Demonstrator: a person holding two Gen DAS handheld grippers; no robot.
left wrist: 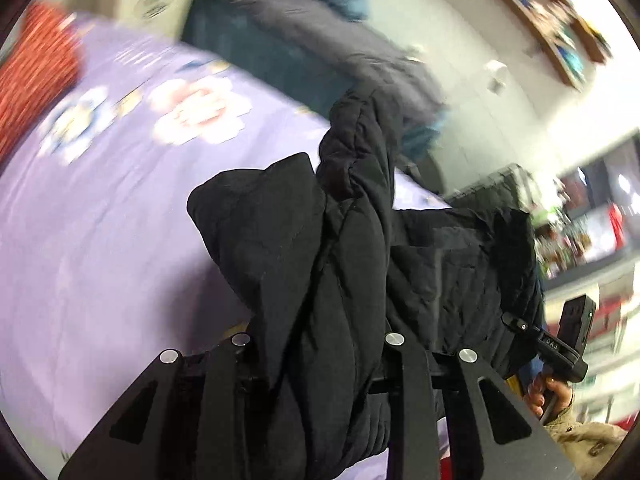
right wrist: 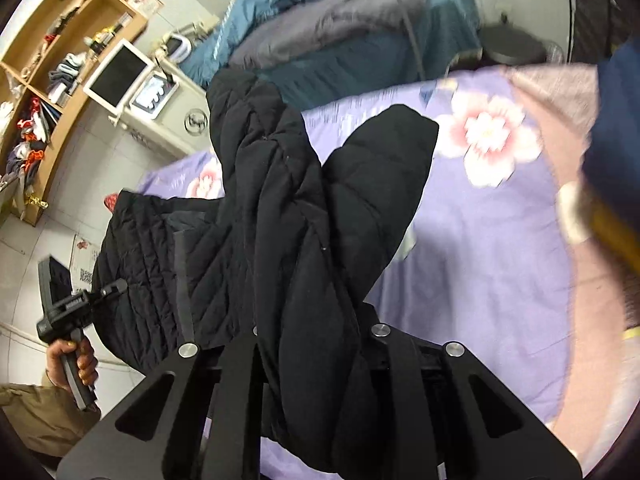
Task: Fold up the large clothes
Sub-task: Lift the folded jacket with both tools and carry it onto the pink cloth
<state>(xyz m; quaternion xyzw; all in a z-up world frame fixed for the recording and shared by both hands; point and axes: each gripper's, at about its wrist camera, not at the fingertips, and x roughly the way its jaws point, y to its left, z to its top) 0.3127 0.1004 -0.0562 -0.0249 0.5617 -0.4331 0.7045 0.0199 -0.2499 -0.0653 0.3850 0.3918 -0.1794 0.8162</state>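
The black quilted jacket [left wrist: 360,272] hangs in the air above the bed [left wrist: 100,220], bunched into thick vertical folds, with one rounded flap, probably a sleeve or hood, sticking out to the side [right wrist: 380,168]. It is carried at two points. The left tool [left wrist: 316,344] has fabric pouring between its fingers, which sit pressed against the bundle on both sides, so it appears clamped on the jacket. The right tool [right wrist: 316,332] shows the same: padded cloth fills the gap between its fingers and they look closed tight on it. Holding it high by two separate grips likely lets the weight pull the garment straight, so it can be laid flat for folding; that is my reading, not something shown.

Below lies a purple sheet with pink and white flowers [right wrist: 484,136]. Beyond the bed a heap of blue and grey bedding [right wrist: 340,28] rests by the wall. A wooden shelf [right wrist: 52,92] full of small items hangs nearby. The surroundings are motion-blurred, suggesting the jacket is mid-swing.
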